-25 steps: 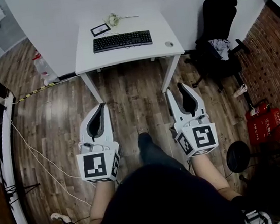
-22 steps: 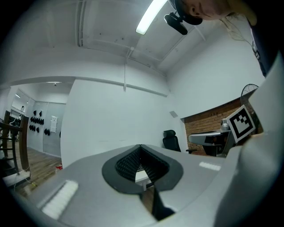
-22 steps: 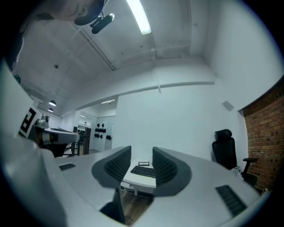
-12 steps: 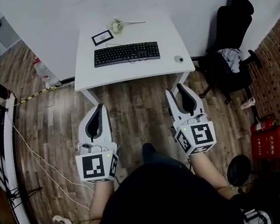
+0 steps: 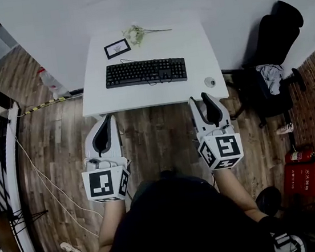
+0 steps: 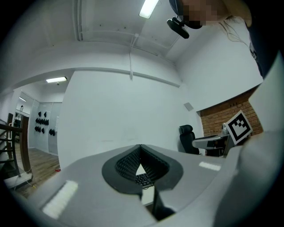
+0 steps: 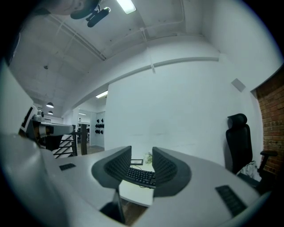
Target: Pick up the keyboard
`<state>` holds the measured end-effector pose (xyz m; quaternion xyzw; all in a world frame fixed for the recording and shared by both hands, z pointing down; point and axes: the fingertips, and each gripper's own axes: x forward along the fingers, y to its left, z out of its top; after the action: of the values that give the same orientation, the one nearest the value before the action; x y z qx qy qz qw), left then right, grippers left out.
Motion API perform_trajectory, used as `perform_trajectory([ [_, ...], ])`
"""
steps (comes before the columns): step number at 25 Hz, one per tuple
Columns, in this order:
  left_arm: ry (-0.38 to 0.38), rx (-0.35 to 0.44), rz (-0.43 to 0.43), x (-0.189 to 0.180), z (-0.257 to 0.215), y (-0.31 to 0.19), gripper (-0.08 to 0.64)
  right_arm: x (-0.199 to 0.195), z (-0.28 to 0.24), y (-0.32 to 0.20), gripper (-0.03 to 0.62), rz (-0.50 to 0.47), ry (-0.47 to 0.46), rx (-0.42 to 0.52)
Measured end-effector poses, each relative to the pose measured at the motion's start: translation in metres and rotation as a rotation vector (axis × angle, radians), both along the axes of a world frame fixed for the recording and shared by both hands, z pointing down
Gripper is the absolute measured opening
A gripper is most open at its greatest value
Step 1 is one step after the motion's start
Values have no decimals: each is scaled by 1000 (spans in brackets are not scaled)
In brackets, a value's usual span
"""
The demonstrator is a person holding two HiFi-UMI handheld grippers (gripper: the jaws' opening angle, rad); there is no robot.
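Both grippers are empty, short of the white desk (image 5: pixel 142 99): your left gripper (image 5: pixel 107 118) closed tight, your right gripper (image 5: pixel 207 97) partly spread, just widened. The keyboard (image 5: pixel 145 72) lies ahead on it, long axis crosswise, midway between them.

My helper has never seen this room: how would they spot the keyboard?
Find the white desk against the white wall. Across its middle lies the keyboard. It is the only long black slab there; the framed card, flowers and small round object are much smaller.
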<state>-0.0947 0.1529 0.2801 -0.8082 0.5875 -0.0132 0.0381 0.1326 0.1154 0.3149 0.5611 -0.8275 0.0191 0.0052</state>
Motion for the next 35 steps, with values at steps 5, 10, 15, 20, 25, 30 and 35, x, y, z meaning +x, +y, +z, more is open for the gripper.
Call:
perform_trajectory([
  [5, 6, -15, -2, 3, 8, -26, 11, 7, 3, -26, 144, 2, 6, -3],
  [10, 6, -33, 0, 4, 16, -43, 11, 12, 9, -39, 143, 6, 8, -21],
  [15, 9, -47, -3, 4, 20, -64, 11, 16, 16, -54, 144, 13, 8, -44],
  [20, 7, -57, 0, 3, 27, -87, 11, 20, 21, -74, 144, 20, 6, -52],
  [25, 6, -86, 1, -4, 38, -120, 11, 16, 27, -102, 144, 25, 12, -65],
  [30, 1, -116, 16, -11, 52, -159, 11, 12, 38, -135, 144, 32, 21, -100],
  [35, 4, -149, 35, -23, 68, -205, 11, 3, 56, -177, 144, 37, 47, -154],
])
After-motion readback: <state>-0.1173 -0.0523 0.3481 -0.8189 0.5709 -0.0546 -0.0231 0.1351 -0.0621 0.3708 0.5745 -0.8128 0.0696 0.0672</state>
